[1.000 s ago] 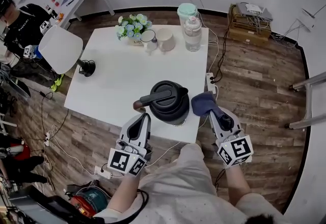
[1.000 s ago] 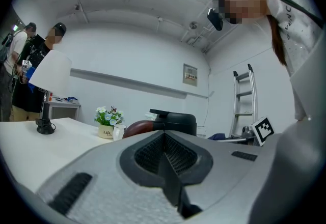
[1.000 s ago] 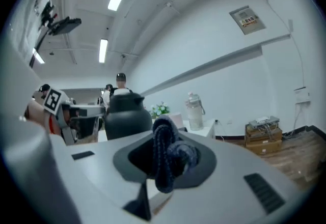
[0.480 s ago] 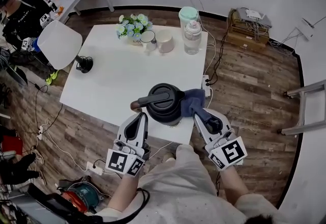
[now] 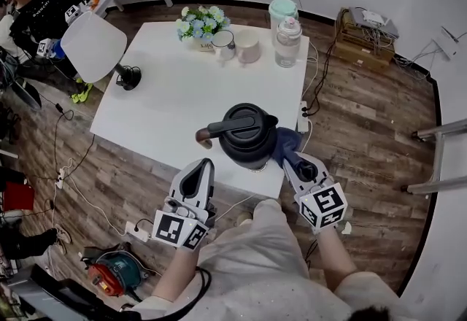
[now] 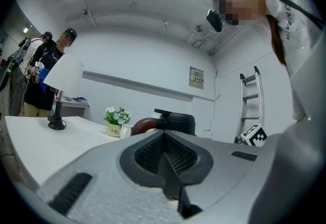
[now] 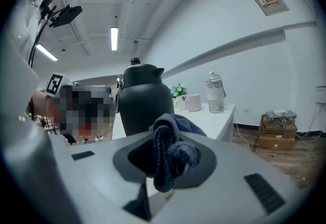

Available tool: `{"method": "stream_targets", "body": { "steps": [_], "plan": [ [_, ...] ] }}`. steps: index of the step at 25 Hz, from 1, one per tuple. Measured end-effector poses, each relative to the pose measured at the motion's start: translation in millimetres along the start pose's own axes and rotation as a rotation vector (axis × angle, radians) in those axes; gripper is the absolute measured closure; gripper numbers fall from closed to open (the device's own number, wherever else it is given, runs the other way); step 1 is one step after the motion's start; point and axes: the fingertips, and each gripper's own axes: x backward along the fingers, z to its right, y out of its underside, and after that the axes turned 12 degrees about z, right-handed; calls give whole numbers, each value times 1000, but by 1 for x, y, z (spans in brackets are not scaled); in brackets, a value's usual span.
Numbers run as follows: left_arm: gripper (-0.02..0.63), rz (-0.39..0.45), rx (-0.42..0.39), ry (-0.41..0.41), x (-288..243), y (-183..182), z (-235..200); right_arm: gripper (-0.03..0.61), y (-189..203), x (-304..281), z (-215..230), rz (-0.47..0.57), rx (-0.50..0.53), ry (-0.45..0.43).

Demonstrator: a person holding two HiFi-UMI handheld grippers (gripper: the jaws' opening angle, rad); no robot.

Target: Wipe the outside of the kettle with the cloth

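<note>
At lower left, the left gripper [image 5: 200,168] hangs off the worktop [image 5: 168,104] edge, jaws together on nothing. At centre, the black kettle [image 5: 248,138] stands near that edge. Just right of it, the right gripper [image 5: 293,160] pinches the blue cloth [image 5: 283,143] close beside its wall. Flowers [image 5: 201,22], mugs [image 5: 248,46] and bottles [image 5: 288,41] line the top edge, well apart

A white table [image 5: 182,93] on the wooden floor [image 5: 365,115] carried a black kettle [image 5: 248,137] at its near edge, a lamp [image 5: 130,79] at its left edge, and along the far edge a pot of flowers [image 5: 201,22], a white mug [image 5: 223,41], a pink cup [image 5: 249,46], a clear bottle [image 5: 288,42] and a green-lidded jar [image 5: 282,12].
</note>
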Motion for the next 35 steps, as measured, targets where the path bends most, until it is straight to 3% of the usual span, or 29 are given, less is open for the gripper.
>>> {"method": "stream_targets", "body": {
  "steps": [9, 12, 15, 19, 25, 30, 35],
  "plan": [
    [606, 3, 15, 28, 0, 4, 0, 515, 33, 2, 9, -151, 37, 45],
    [606, 11, 27, 36, -5, 2, 2, 515, 8, 10, 25, -100, 60, 106],
    [606, 29, 41, 36, -8, -4, 2, 515, -40, 15, 35, 26, 55, 92],
    [606, 49, 35, 38, -16, -14, 2, 515, -103, 5, 40, 173, 28, -13],
    [606, 38, -12, 25, -20, -16, -1, 515, -147, -37, 37, 160, -35, -293],
    [606, 33, -41, -20, -18, -13, -11, 515, -135, -61, 19, 56, -28, -520],
    [606, 50, -44, -67, -24, -5, -17, 515, -105, -73, 23, -25, -69, -574]
  ]
}}
